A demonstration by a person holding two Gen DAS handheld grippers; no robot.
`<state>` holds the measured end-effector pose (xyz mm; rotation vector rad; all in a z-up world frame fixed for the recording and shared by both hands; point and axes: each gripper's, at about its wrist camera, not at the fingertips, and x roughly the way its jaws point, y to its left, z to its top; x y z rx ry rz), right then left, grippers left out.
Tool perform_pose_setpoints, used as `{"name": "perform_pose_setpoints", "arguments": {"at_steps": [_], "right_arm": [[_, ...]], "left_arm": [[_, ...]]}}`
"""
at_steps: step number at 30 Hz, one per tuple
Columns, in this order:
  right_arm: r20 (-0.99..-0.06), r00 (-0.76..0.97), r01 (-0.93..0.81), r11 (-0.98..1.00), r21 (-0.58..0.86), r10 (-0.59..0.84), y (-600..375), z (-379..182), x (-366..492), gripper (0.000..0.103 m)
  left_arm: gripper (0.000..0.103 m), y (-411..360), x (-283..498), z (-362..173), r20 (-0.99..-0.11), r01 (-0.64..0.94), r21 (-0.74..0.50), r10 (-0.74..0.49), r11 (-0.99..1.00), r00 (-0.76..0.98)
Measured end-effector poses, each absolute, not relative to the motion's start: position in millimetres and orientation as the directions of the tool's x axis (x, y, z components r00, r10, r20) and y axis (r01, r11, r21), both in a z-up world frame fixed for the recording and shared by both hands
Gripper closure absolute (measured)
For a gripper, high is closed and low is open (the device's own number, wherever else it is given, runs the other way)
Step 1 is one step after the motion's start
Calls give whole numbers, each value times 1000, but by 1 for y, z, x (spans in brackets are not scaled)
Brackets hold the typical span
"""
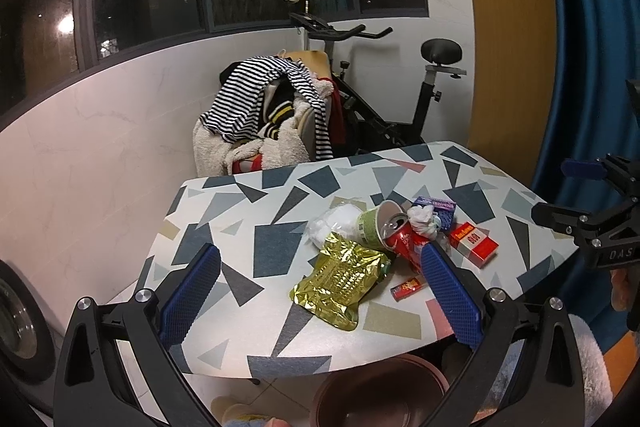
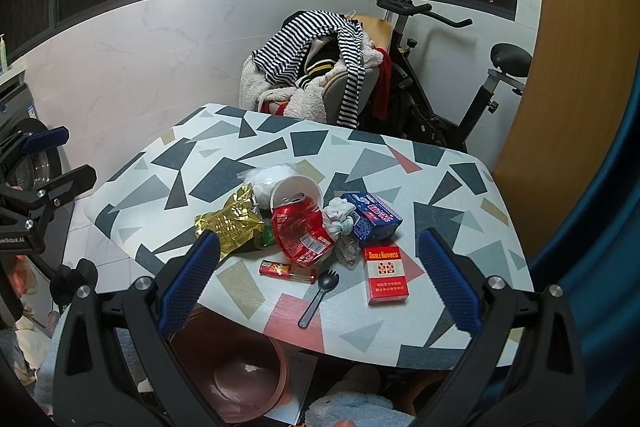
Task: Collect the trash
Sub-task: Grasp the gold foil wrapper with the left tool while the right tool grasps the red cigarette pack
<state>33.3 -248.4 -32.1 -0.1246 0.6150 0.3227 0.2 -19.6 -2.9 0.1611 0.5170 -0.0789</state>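
Both claws hang over the near edge of the table (image 2: 460, 187), and both are spread wide with nothing in them. The left claw (image 1: 320, 291) looks at the trash pile from the left. The right claw (image 2: 320, 275) looks at it from the right.

The trash sits in one heap just ahead of both claws. Straight in front of the left claw lies the gold bag (image 1: 340, 281), flat on the table, between its two blue pads. It stretches from near the claw toward the far side, a bit slanted. Past it are the squashed red can (image 1: 402, 241), a green cup (image 1: 370, 227) on its side, and a white wad (image 1: 422, 221).

Straight in front of the right claw lies the spoon (image 2: 320, 297), closest of all. Its handle points back toward the claw and a little left. Just left of the spoon's head is a red lighter (image 2: 286, 271), lying sideways across the claw. To the right is the red box (image 2: 386, 277), with its long side running away from the claw. The blue box (image 2: 374, 217) sits farther off, behind it.

Below the table edge, under the claws, stands a brown bin (image 2: 240, 371). It looks like the place for the trash.

The gold bag is the left claw's nearest thing. The spoon and red box are nearer the right claw. To grab the red box across its thin side, the right claw would only need to go forward and a bit right.
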Motion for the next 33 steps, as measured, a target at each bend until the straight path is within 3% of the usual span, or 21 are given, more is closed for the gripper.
{"name": "perform_pose_setpoints", "arguments": {"at_steps": [8, 16, 28, 33], "right_arm": [[-620, 747, -318, 948, -16, 240, -268, -64, 43, 5], [-732, 659, -234, 972, 20, 173, -323, -140, 75, 5], [-795, 594, -148, 988, 40, 121, -327, -208, 157, 6], [-822, 554, -144, 988, 64, 134, -320, -231, 189, 19]], "left_arm": [[5, -6, 15, -32, -571, 212, 1, -174, 977, 802], [5, 16, 29, -71, -567, 151, -34, -144, 988, 811], [5, 26, 73, -121, -654, 123, -69, -138, 990, 744], [5, 31, 85, -135, -666, 92, -75, -118, 993, 737]]}}
